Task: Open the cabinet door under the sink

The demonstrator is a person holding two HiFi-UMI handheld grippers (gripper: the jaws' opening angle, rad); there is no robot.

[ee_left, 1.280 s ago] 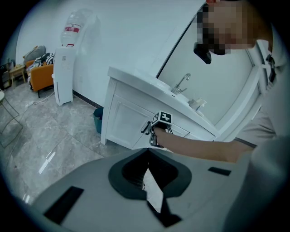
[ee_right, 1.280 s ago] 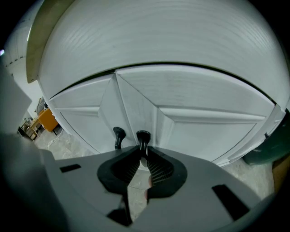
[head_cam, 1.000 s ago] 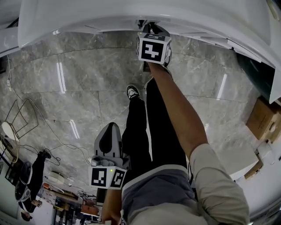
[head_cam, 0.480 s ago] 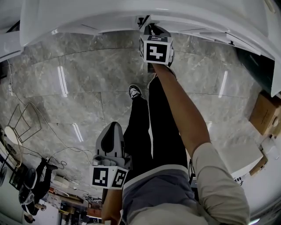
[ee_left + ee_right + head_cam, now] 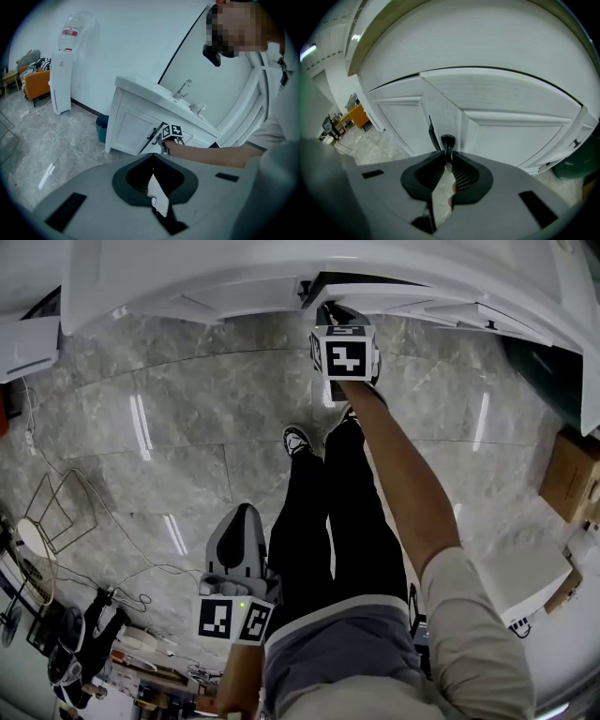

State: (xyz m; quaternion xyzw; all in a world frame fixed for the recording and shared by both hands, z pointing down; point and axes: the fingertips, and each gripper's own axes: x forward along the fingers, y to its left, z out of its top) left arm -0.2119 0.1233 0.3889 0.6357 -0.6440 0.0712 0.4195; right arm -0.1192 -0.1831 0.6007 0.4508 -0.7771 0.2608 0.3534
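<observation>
White panelled cabinet door [image 5: 511,131] sits under the sink [image 5: 159,93], w/ a black handle [image 5: 447,140] near its edge. A dark gap there suggests it's just cracked open. Right gripper [image 5: 447,154] is clamped on that handle. To do it well: pull along the hinge arc, steady, grip square so the handle can't slip. Left gripper [image 5: 153,159] has jaws together, empty, well apart from the cabinet.

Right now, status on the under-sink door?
Right gripper shut on the door handle. Cabinet door cracked open. Left gripper shut, empty, low beside the legs. Nothing seen blocking the door.
</observation>
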